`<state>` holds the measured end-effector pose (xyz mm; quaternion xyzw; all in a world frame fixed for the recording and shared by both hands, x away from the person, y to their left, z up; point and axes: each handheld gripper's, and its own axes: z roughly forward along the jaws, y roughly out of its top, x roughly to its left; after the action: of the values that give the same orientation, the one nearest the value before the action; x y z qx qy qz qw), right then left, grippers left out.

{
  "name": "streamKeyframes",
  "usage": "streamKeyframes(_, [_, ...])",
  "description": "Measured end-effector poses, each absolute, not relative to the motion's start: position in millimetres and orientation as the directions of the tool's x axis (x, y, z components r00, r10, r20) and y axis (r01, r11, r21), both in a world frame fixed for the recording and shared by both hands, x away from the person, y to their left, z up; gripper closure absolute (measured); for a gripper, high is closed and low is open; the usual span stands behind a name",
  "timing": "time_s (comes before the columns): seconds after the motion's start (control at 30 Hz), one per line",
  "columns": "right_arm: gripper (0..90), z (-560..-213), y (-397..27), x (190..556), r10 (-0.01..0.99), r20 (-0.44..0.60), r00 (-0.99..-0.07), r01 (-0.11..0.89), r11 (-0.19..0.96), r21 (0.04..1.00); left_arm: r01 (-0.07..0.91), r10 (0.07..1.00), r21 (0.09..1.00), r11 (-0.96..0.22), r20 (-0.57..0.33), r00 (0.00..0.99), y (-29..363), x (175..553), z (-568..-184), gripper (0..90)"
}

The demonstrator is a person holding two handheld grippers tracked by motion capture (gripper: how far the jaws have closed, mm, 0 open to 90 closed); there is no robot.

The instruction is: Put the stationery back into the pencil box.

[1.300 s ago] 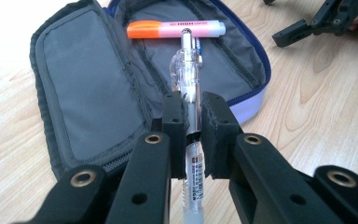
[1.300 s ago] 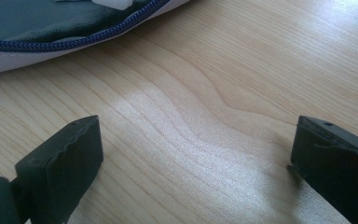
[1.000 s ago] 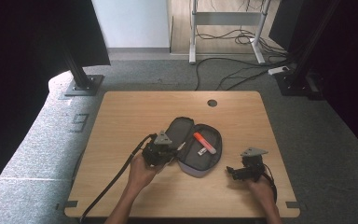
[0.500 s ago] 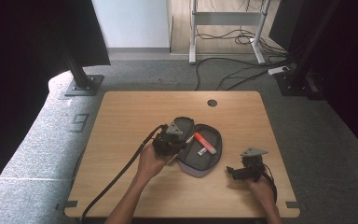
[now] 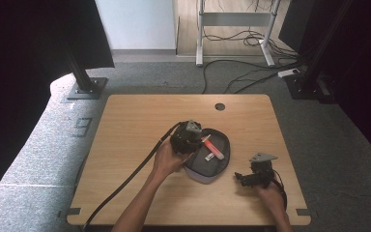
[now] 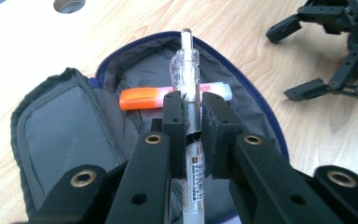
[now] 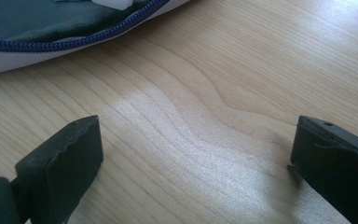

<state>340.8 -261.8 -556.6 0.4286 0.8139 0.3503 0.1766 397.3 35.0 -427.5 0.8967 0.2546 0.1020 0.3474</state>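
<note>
Over the open pouch [image 6: 79, 135], the left gripper [image 6: 193, 109] clamps a clear pen [image 6: 189, 79], its long axis lying along the jaws, tip pointing away.

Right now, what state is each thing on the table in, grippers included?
Pencil case: unzipped, lying open on the table.
Clear pen: clamped in the left gripper, above the open case.
Orange highlighter: lying inside the case, capped.
Left gripper: shut on the pen.
Right gripper: open, nothing between its jaws, low over the wood beside the case.
</note>
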Motion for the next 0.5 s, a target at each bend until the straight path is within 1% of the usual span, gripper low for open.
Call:
streamKeyframes(0.17, [1.8, -557, -262, 341, 0.821, 0.011, -0.570, 0.572, 0.387, 0.723, 0.382, 0.520, 0.669, -0.638, 0.007, 0.854, 24, 404, -428, 80.4])
streamKeyframes(0.27, [1.8, -557, -262, 341, 0.821, 0.011, -0.570, 0.572, 0.387, 0.723, 0.384, 0.514, 0.673, -0.631, -0.008, 0.858, 18, 408, -430, 80.4])
streamKeyframes(0.37, [1.9, -557, -262, 341, 0.821, 0.010, -0.571, 0.571, 0.388, 0.723, 0.378, 0.511, 0.660, -0.649, 0.011, 0.859, 11, 411, -431, 80.4])
streamKeyframes(0.5, [1.8, -557, -262, 341, 0.821, 0.010, -0.571, 0.571, 0.388, 0.723, 0.387, 0.516, 0.666, -0.637, -0.004, 0.857, 4, 418, -435, 80.4])
